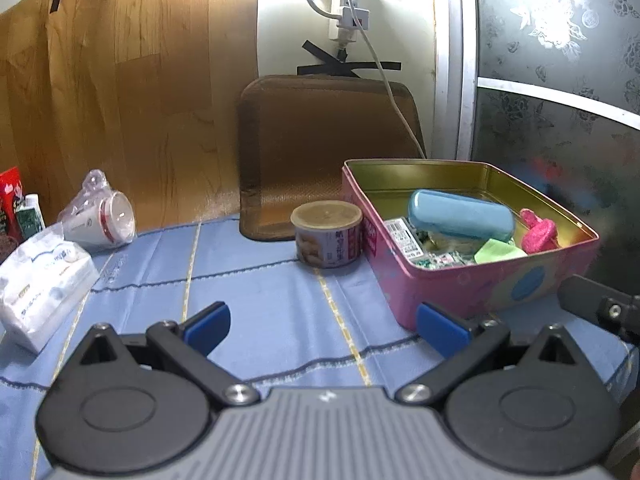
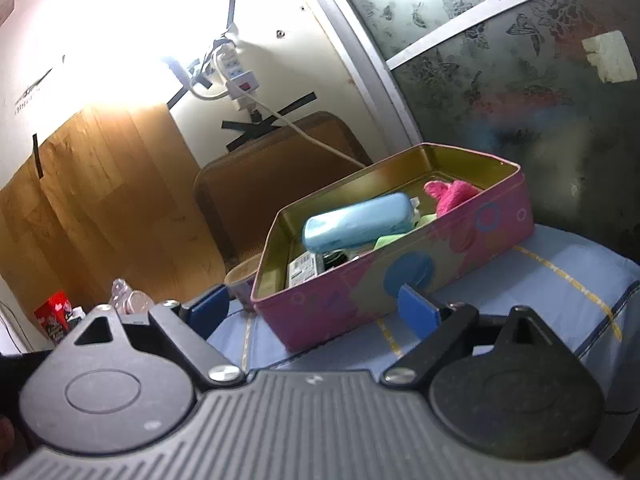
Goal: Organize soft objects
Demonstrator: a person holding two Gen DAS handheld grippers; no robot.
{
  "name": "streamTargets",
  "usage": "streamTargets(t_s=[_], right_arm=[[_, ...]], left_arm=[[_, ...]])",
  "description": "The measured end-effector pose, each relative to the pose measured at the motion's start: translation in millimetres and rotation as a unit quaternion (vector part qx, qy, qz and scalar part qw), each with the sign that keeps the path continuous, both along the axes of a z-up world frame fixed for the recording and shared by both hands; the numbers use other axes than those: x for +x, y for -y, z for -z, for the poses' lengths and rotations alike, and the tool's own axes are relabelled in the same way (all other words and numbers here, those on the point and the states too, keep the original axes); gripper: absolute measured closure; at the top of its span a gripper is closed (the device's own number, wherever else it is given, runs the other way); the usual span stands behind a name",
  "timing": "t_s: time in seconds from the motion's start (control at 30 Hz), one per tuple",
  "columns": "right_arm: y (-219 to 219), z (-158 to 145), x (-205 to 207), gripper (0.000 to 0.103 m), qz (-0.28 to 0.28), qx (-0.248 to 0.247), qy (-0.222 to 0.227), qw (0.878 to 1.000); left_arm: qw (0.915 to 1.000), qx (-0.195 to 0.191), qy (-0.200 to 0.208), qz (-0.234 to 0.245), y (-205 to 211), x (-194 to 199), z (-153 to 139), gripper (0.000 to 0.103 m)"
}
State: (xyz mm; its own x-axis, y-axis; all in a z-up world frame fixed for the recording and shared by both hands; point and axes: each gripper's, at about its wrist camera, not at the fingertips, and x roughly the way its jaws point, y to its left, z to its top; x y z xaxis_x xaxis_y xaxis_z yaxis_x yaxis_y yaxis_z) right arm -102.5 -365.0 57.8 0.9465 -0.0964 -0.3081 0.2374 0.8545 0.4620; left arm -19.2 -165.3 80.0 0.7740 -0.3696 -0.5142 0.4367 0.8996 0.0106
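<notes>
Left wrist view shows our left gripper (image 1: 322,328) spread empty; our right gripper (image 2: 316,306) likewise. Tissue pack (image 1: 42,276) waits at the table's left edge; next, carry it to the pink tin (image 1: 472,280).

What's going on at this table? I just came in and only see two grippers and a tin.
A person is sorting soft items into a pink tin on the blue cloth, using two handheld grippers. The tin already holds a blue case, a pink fluffy item and a green piece. Both the left gripper and the right gripper are open and empty. A tissue pack and a can sit outside the tin.
</notes>
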Motion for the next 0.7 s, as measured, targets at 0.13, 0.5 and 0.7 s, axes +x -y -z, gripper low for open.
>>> streamTargets(t_s=[0.13,0.5,0.7], right_arm=[[-9,1,-1,0.007,-0.007,-0.005,-0.001,1.000],[-23,-3,-7,0.007,0.002,-0.041,0.011,0.999],[-25,-3,-6,0.007,0.002,-0.051,0.012,0.999]], left_arm=[[1.0000,0.004,0.002,-0.002,-3,-5,1,0.000],[0.9997,0.018,0.012,-0.009,-6,-7,2,0.000],[0.9994,0.027,0.018,-0.015,-5,-8,3,0.000]])
